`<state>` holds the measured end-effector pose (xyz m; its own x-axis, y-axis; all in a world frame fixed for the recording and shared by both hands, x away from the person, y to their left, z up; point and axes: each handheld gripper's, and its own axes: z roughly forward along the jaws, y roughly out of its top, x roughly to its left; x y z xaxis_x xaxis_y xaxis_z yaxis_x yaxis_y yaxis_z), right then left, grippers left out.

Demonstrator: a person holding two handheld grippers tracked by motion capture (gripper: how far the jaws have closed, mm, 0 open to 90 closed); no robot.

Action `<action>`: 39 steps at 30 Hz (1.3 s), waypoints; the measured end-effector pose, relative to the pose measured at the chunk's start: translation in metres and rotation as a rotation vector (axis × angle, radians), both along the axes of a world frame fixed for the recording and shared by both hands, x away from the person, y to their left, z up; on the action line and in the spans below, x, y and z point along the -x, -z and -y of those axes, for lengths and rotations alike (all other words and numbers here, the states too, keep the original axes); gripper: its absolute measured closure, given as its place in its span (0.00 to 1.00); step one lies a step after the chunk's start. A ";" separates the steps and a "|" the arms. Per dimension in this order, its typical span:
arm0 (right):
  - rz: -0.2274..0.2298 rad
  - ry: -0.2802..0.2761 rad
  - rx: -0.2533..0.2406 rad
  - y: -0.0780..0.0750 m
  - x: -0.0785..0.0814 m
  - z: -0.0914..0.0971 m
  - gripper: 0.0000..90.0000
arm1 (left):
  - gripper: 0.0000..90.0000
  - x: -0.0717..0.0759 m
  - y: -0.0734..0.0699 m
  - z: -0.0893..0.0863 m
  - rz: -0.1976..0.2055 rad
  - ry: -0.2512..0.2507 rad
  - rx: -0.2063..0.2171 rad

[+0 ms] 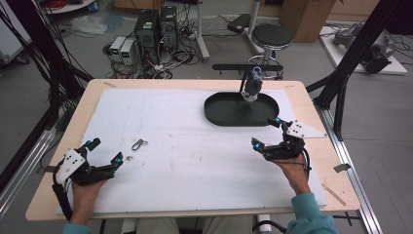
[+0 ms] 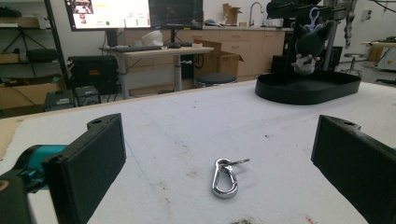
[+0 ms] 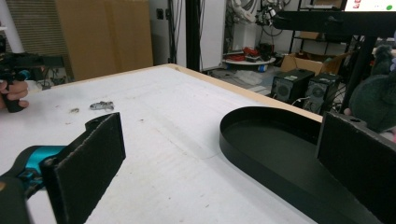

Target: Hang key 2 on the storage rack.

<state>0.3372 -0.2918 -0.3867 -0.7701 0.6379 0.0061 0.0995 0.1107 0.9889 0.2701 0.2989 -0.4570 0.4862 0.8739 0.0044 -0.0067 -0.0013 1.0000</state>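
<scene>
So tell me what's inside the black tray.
The black tray looks bare inside; a dark plush toy hangs on a stand above its far side. The floor behind the toy is hidden.

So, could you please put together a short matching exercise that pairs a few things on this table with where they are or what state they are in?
Things:
1. carabiner
2. plush toy
3. black tray
4. left gripper

Places or states:
A. hangs from a stand above the tray
B. lies flat on the white mat, close to the left gripper
C. open, holding nothing
D. sits at the far right of the mat, nothing lying in it

Pairs: 1-B, 2-A, 3-D, 4-C
</scene>
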 end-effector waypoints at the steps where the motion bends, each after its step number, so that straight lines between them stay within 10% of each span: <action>1: 0.000 0.003 0.001 0.000 0.000 0.000 0.01 | 0.04 0.000 0.000 0.000 0.000 -0.001 -0.001; 15: -0.006 -0.020 -0.003 -0.001 0.001 0.002 0.01 | 0.04 -0.007 -0.008 0.000 -0.028 0.007 -0.020; 39: -0.012 -0.077 0.009 0.000 0.001 -0.003 0.01 | 0.04 -0.059 -0.059 0.005 -0.207 0.247 -0.302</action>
<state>0.3363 -0.2887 -0.3865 -0.8166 0.5771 0.0101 0.1022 0.1273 0.9866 0.3292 0.2940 -0.3978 0.6980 0.7056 0.1222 0.1565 -0.3168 0.9355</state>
